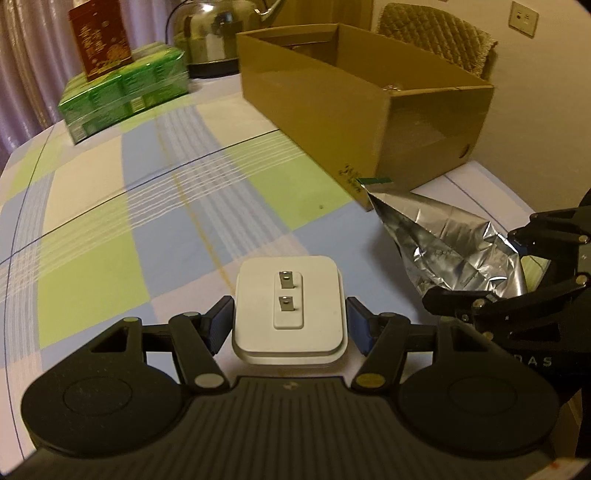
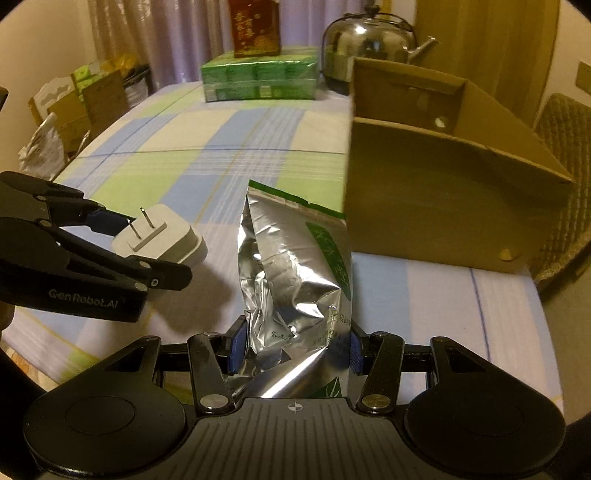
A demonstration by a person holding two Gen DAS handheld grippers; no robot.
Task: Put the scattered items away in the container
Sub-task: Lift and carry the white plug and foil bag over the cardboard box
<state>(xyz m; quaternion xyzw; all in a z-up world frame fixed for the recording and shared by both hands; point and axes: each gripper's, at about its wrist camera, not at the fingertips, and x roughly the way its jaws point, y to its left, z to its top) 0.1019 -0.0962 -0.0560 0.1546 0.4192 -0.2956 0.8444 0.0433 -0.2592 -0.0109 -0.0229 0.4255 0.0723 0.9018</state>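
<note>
Cardboard box on desk, my landmark. Foil pouch just before box's near corner, in my right gripper. Plug adapter left of pouch, further from box, in my left gripper. Kettle behind box. Packet stack left of kettle, tin on top.

Home dining room: checked cloth on desk, steel kettle, curtains, padded chair, wall socket.
</note>
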